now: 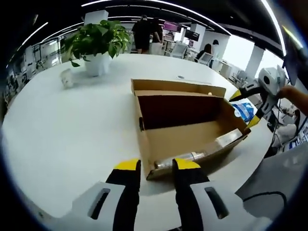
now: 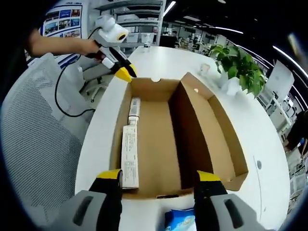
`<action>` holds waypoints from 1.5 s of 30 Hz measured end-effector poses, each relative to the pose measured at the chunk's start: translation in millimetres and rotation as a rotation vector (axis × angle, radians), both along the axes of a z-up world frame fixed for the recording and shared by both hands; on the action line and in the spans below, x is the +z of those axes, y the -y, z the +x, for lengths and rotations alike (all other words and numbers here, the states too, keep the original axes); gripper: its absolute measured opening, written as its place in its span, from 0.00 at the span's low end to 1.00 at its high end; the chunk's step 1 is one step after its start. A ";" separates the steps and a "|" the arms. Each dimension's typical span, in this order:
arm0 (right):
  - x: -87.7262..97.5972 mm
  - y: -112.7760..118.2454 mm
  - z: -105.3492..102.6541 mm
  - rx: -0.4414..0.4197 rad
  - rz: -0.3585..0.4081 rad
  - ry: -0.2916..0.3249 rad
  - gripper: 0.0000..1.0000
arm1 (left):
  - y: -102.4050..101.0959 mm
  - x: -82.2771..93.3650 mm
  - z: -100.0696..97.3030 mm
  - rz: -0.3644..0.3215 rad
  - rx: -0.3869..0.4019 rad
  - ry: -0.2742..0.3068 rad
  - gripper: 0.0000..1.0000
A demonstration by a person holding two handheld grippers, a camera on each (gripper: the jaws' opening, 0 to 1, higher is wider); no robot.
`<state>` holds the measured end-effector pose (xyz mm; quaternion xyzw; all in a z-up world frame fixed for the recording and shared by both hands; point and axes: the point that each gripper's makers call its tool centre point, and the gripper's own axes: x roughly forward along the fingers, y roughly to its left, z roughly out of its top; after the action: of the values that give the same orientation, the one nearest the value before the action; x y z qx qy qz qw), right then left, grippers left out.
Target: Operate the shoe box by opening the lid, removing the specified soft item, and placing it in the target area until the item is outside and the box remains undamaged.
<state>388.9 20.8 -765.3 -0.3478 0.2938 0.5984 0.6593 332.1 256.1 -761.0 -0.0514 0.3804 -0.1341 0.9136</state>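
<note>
An open cardboard shoe box (image 1: 187, 137) (image 2: 154, 130) lies on the white table (image 1: 67, 134), empty, with its lid folded back on one side. White label strips (image 2: 130, 156) run along one inner wall. A blue soft packet (image 2: 180, 220) lies on the table outside the box end, also seen as the blue packet (image 1: 243, 110). My left gripper (image 1: 157, 164) is open just in front of a box corner, holding nothing. My right gripper (image 2: 158, 175) stands wide open at the opposite box end, just past the packet. Across the box, the left gripper (image 2: 124, 72) and the right gripper (image 1: 246, 108) are each held by a hand.
A potted plant (image 1: 96, 41) (image 2: 238, 65) and a small white cup (image 1: 66, 78) (image 2: 205, 69) stand at one side of the table. A mesh chair (image 2: 38, 144) and a black cable (image 2: 67, 96) are beside the table edge. People stand in the background (image 1: 144, 33).
</note>
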 end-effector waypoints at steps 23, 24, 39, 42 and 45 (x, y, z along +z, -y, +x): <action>-36.0 -15.3 -16.8 0.073 -0.063 -0.102 0.47 | -5.7 -7.4 2.6 -0.007 0.081 -0.034 0.04; -37.2 -15.9 -17.4 0.075 -0.063 -0.098 0.46 | -5.7 -7.4 2.5 -0.007 0.081 -0.035 0.04; -44.3 -21.1 -30.5 0.100 -0.066 -0.110 0.18 | -5.7 -8.1 2.2 -0.016 0.086 -0.043 0.04; -43.4 -20.9 -32.5 0.096 -0.060 -0.122 0.16 | -5.9 -8.3 2.3 -0.016 0.093 -0.047 0.04; -43.8 -20.6 -34.0 0.098 -0.058 -0.119 0.15 | -5.5 -8.0 2.1 -0.011 0.097 -0.050 0.04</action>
<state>354.9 41.4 -809.1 -0.3446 0.3325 0.6407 0.6002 334.1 261.6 -769.0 -0.0783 0.3995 -0.0903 0.9089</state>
